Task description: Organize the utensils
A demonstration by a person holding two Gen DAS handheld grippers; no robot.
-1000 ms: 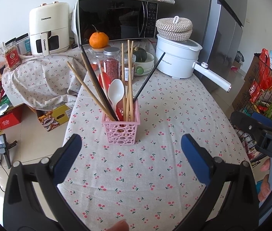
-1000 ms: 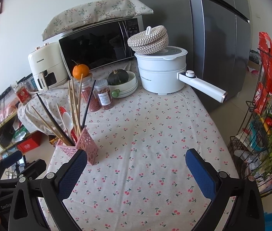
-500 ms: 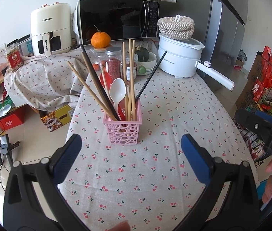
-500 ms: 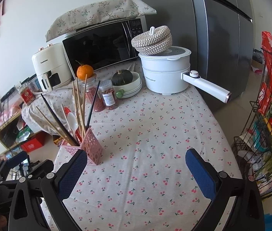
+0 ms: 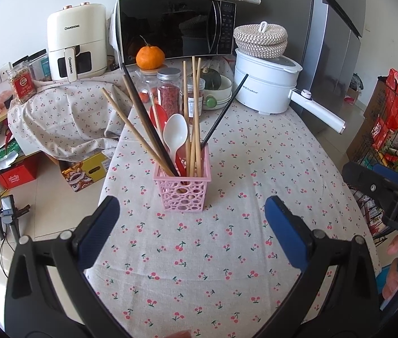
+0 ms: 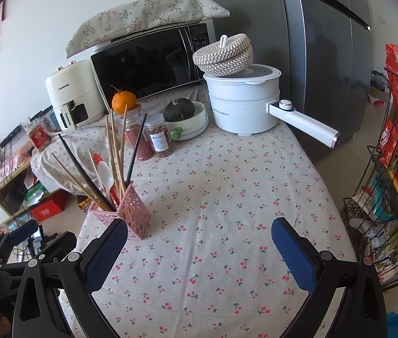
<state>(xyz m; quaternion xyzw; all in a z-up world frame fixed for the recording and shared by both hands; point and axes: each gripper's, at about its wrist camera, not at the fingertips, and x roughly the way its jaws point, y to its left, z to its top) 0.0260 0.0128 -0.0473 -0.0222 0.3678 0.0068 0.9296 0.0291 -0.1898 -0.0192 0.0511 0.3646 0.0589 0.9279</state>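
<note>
A pink perforated utensil basket [image 5: 182, 191] [image 6: 131, 214] stands on the cherry-print tablecloth [image 5: 255, 169]. Upright in it are several wooden chopsticks [image 5: 194, 112], dark chopsticks [image 5: 145, 118], a white spoon [image 5: 175, 132] and a red spoon [image 5: 158, 114]. My left gripper [image 5: 192, 225] is open and empty, hovering short of the basket. My right gripper [image 6: 199, 246] is also open and empty, over bare cloth to the right of the basket. The right tool's body [image 5: 387, 197] shows at the edge of the left wrist view.
At the back stand a microwave [image 5: 175, 32], an air fryer [image 5: 76, 42], a white electric pot [image 5: 266, 84] with a long handle, spice jars [image 5: 168, 90], an orange [image 5: 150, 57] and a bowl holding a squash [image 6: 182, 111]. A wire rack with groceries [image 6: 396, 169] is right of the table.
Both grippers have drawn back and risen slightly, so the basket looks a little farther away. Their jaws stay open and nothing on the table has moved.
</note>
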